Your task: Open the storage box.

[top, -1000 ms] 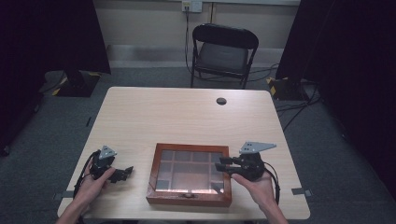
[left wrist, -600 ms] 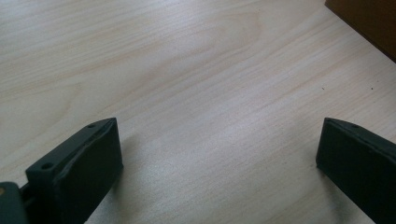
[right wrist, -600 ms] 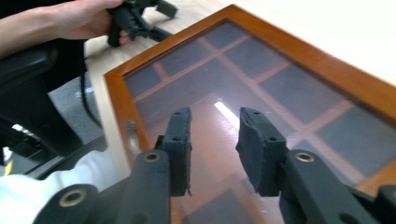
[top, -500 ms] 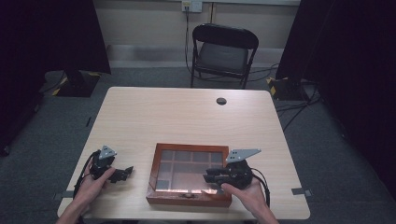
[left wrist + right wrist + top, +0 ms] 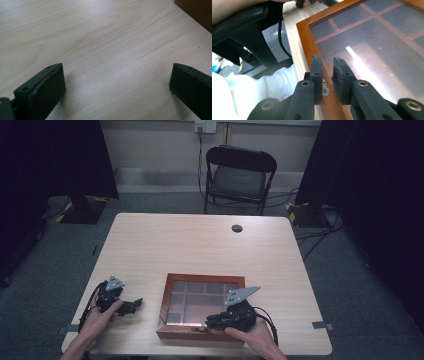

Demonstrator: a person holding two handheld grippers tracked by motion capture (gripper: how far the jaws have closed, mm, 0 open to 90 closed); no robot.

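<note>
Left gripper (image 5: 134,305) rests on counter (image 5: 200,245), jaws wide apart, idle. Wooden box (image 5: 200,306) at front-centre of counter. Right gripper (image 5: 327,65) at box front latch (image 5: 325,88), jaws nearly together, grip unclear. Advise: seat jaws squarely on latch, lift gently, left gripper steadies box.

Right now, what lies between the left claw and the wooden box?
Bare tabletop. In the high view the left claw rests apart from the wooden box; its own view shows plain table up to the box's corner.

One wooden box (image 5: 172,282), two grippers, one table (image 5: 200,245), one chair (image 5: 240,175)
</note>
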